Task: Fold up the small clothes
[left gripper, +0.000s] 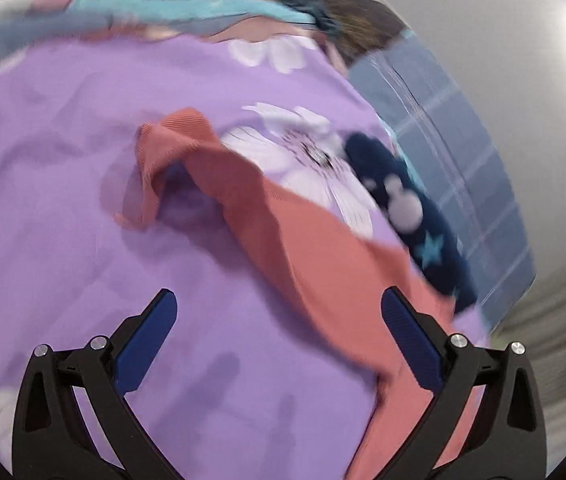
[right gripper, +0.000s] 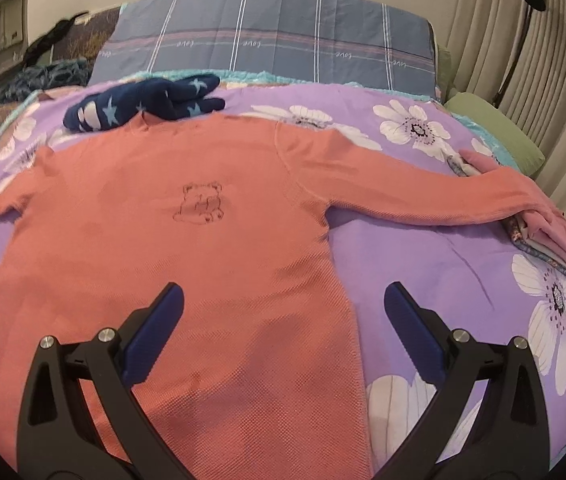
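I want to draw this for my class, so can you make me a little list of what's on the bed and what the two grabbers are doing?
shirt: orange shirt spread flat, bear drawing on the chest
right sleeve: stretched out, its cuff resting on the folded pile
left sleeve: cuff bunched and curled
dark cloth: blue cloth with stars beside the collar
blanket: purple with white flowers
pillow: blue striped
left gripper: open, holding nothing
right gripper: open, over the shirt's hem
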Demonstrator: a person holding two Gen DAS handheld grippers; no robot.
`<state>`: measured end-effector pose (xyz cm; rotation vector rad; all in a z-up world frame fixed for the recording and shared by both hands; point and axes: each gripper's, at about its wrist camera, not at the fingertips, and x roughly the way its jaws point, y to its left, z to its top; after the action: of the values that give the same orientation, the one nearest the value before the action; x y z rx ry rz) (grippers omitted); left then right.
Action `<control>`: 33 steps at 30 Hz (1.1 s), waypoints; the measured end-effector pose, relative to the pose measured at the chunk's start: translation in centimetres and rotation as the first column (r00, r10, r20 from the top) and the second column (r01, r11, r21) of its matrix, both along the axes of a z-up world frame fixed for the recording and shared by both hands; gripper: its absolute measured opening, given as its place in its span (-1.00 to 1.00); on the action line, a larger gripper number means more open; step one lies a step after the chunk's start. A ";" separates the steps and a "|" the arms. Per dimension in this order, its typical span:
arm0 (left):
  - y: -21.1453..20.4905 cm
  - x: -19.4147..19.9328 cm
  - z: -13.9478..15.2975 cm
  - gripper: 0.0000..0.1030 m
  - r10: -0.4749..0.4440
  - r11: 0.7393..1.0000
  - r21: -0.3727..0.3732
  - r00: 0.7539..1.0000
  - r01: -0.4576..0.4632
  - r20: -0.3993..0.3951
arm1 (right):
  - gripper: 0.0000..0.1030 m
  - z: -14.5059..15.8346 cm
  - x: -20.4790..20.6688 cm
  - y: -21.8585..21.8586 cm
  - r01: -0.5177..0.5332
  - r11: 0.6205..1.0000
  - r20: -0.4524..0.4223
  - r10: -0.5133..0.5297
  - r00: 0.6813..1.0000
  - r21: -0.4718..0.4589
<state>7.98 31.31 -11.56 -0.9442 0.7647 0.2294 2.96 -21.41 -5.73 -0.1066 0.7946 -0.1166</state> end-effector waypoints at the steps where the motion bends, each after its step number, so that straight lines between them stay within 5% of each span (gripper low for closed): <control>1: 1.2 0.7 -0.6 0.97 0.028 0.998 -0.053 1.000 -0.028 -0.001 | 0.96 -0.2 0.1 0.1 -0.005 1.000 -0.005 0.005 1.000 -0.010; 5: 3.7 3.0 -1.9 0.64 0.115 0.988 -0.102 0.992 -0.120 -0.057 | 0.96 -0.7 0.4 0.2 -0.004 0.999 -0.013 0.003 1.000 -0.049; 9: 5.1 4.1 -2.7 -0.20 0.159 0.980 -0.107 0.982 -0.170 -0.104 | 0.96 -0.9 0.6 -0.4 0.011 0.999 -0.020 -0.012 1.000 -0.049; 12: 5.8 4.3 -1.6 -0.60 0.177 0.980 -0.081 0.981 -0.183 -0.080 | 0.96 -1.4 0.9 -0.9 0.019 0.999 -0.030 -0.020 0.999 -0.047; 15: 4.0 5.5 2.2 -0.74 0.117 0.991 0.059 0.993 -0.116 -0.017 | 0.96 -1.6 1.0 -1.1 0.019 0.999 -0.036 -0.021 0.999 -0.044; 18: -1.4 7.0 7.7 -0.74 -0.050 0.963 0.268 0.997 0.031 0.065 | 0.96 -1.6 1.3 -1.4 0.018 0.999 -0.030 -0.019 0.999 -0.031; 21: -10.5 8.2 11.7 -0.73 -0.305 0.867 0.446 0.945 0.221 0.123 | 0.96 -1.5 1.3 -1.7 0.017 1.000 -0.023 -0.017 1.000 -0.018; 24: -21.1 8.5 12.4 -0.68 -0.574 0.715 0.544 0.813 0.438 0.100 | 0.96 -1.7 1.3 -2.7 0.037 0.999 -0.034 -0.037 0.999 -0.009; 25: -25.4 8.2 11.8 -0.63 -0.667 0.636 0.570 0.742 0.520 0.069 | 0.96 -1.7 1.2 -3.0 0.046 0.999 -0.037 -0.047 0.998 -0.008; 26: -28.6 7.9 11.0 -0.50 -0.726 0.571 0.588 0.687 0.574 0.034 | 0.96 -1.8 1.2 -3.5 0.059 0.998 -0.041 -0.059 0.997 -0.008; 27: -31.4 7.4 10.1 -0.10 -0.765 0.513 0.601 0.645 0.613 -0.005 | 0.96 -1.8 1.1 -3.8 0.067 0.998 -0.043 -0.068 0.997 -0.008; 28: -33.1 6.9 9.4 0.12 -0.786 0.475 0.610 0.618 0.635 -0.031 | 0.96 -1.7 1.0 -4.3 0.080 0.997 -0.044 -0.080 0.996 -0.011; 31: -35.6 5.3 7.8 0.13 -0.822 0.396 0.649 0.566 0.649 -0.064 | 0.96 -1.4 0.8 -5.4 0.098 0.995 -0.034 -0.099 0.994 -0.031; 33: -34.5 4.5 7.2 0.16 -0.795 0.391 0.681 0.600 0.619 -0.088 | 0.96 -1.3 0.7 -6.0 0.104 0.994 -0.026 -0.106 0.994 -0.044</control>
<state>12.48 -3.14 -4.32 0.1192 0.7085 -0.3961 3.66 -27.41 -7.02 -0.1065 0.8262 -0.2319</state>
